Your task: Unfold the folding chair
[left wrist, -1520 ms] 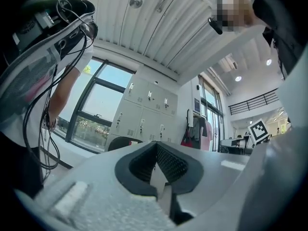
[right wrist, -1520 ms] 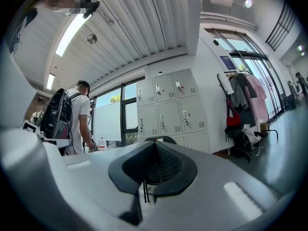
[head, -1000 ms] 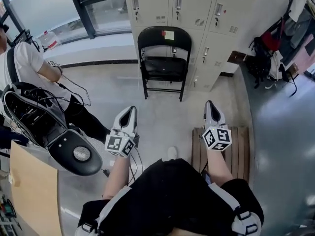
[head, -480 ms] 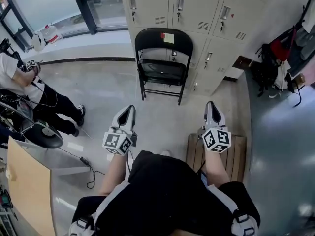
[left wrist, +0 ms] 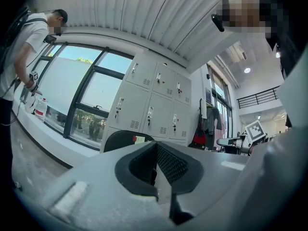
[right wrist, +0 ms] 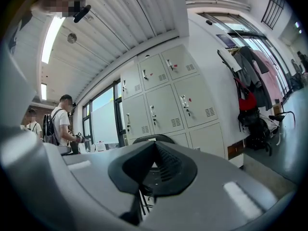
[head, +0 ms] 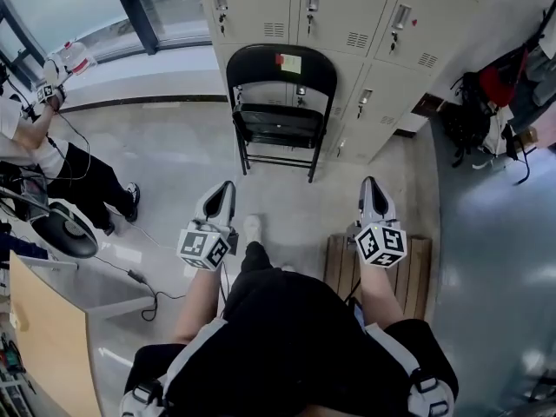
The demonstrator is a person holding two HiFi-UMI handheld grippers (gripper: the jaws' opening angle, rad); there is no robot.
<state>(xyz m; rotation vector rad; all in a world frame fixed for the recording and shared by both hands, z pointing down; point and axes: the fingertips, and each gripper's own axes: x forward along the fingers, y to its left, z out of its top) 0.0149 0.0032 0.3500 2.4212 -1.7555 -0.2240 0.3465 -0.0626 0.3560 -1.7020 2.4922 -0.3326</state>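
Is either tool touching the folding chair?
No, the head view shows left tool and right tool both short of the folding chair, floor between.

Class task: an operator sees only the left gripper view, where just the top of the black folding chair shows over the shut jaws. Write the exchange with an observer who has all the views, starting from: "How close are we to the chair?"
Observer: Not at it. In the head view the left gripper and the right gripper are both short of the folding chair, with bare floor between.
Operator: What is the right gripper doing?
Observer: The right gripper view shows its jaws shut with nothing between them.
Operator: Anything underfoot?
Observer: A slatted wooden board lies on the floor beneath the right gripper.
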